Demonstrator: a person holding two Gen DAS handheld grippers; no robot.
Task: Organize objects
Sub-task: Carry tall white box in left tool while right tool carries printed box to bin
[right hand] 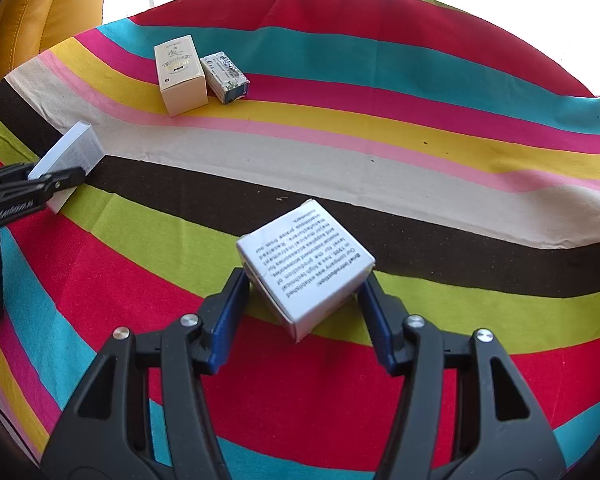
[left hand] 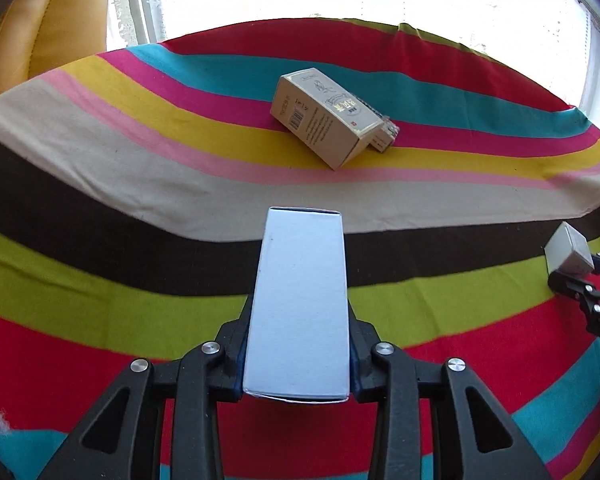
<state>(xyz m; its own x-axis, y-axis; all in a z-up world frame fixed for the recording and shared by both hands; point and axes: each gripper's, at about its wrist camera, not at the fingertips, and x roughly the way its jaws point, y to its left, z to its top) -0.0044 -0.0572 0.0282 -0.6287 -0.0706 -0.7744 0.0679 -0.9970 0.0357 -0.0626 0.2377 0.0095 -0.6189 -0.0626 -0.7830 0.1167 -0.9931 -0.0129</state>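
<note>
Ahead of both grippers, on the far side of the striped cloth (right hand: 380,184), two boxes lay side by side and touching: a cream box (right hand: 181,74) and a smaller printed box (right hand: 225,76) on its right. That pair looked like the gathering spot, and the coming move seemed to turn on it.

From the left gripper (left hand: 298,312) the pair lay straight ahead and slightly right; from the right gripper (right hand: 304,300) it lay ahead and well to the left. Which hand was closer could not be judged for certain, though the left seemed better lined up with it. The cream box's long axis ran roughly away from the cameras, slanted in the left view.

The left gripper's jaws were closed on a pale blue box (left hand: 300,304), plain-faced and long, its long axis pointing forward along the fingers. The right gripper's jaws sat at a middling spread against the sides of a white box (right hand: 306,268), nearly cube-shaped with black print on its top face, turned cornerwise between the blue pads (right hand: 230,312). Both held boxes appeared lifted above the cloth.

Judging by the layout, the carried boxes probably needed setting beside the pair, long sides parallel. A yellow chair (right hand: 40,8) stood beyond the table's left edge.
</note>
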